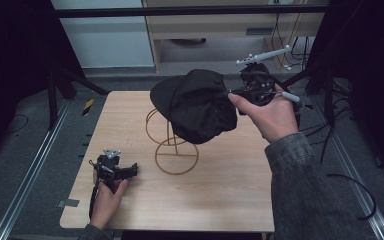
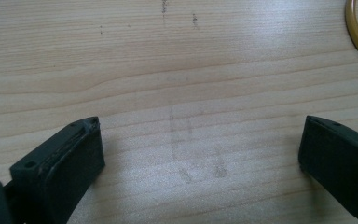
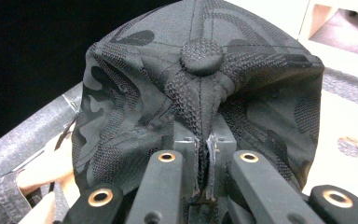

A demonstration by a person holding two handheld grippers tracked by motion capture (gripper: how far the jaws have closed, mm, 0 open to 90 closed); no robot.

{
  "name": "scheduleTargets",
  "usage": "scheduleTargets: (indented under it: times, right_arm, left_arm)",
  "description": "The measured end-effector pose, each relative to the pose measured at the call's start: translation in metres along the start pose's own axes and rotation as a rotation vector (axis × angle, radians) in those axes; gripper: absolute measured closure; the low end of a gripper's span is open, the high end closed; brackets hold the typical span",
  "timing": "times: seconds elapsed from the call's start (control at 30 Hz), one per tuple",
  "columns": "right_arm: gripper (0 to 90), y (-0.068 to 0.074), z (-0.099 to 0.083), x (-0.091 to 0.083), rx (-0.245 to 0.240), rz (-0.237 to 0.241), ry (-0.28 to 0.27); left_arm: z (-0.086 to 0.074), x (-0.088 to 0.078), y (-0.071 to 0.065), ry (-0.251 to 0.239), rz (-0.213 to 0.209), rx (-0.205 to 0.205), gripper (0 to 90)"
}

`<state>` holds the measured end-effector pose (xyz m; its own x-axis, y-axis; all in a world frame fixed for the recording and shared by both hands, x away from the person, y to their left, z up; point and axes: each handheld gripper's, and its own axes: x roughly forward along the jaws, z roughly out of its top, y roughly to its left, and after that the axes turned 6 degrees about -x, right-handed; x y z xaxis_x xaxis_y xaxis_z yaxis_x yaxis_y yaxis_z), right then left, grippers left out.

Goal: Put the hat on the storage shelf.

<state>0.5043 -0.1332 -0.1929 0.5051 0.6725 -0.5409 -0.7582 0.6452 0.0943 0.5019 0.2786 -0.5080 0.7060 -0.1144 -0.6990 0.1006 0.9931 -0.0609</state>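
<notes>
Black camo fabric cap [image 3: 200, 84] pinched in closed right gripper [image 3: 204, 163], above gold wire stand [image 1: 172, 142]; next, likely lowering onto stand. Left gripper [image 2: 200, 154] wide open, empty.

The left gripper [image 1: 130, 171] is held low at the near left of the counter [image 1: 230, 200] by the left hand [image 1: 107, 197], with its jaws spread wide apart and nothing between them. The right gripper [image 1: 231, 92] is raised high at the far right in the right hand [image 1: 272, 117], the sleeved forearm reaching up from the lower right. Its jaws are pressed together on a fold of the black cap [image 3: 200, 93].
</notes>
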Motion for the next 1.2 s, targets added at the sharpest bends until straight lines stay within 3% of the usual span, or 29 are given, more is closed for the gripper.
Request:
scheduleTargets:
  times: [0.47,0.97,1.2]
  right_arm:
    - [85.6,-0.002,0.004,0.022,0.026,0.032,0.002]
    - [85.4,0.012,0.011,0.053,-0.017,0.057,0.038]
    - [85.4,0.012,0.009,0.068,-0.008,0.066,0.05]
  left_arm:
    - [0.0,0.0,0.0,0.0,0.0,0.0,0.0]
    - [0.0,0.0,0.0,0.001,0.001,0.001,0.0]
    - [0.0,0.0,0.0,0.0,0.0,0.0,0.0]
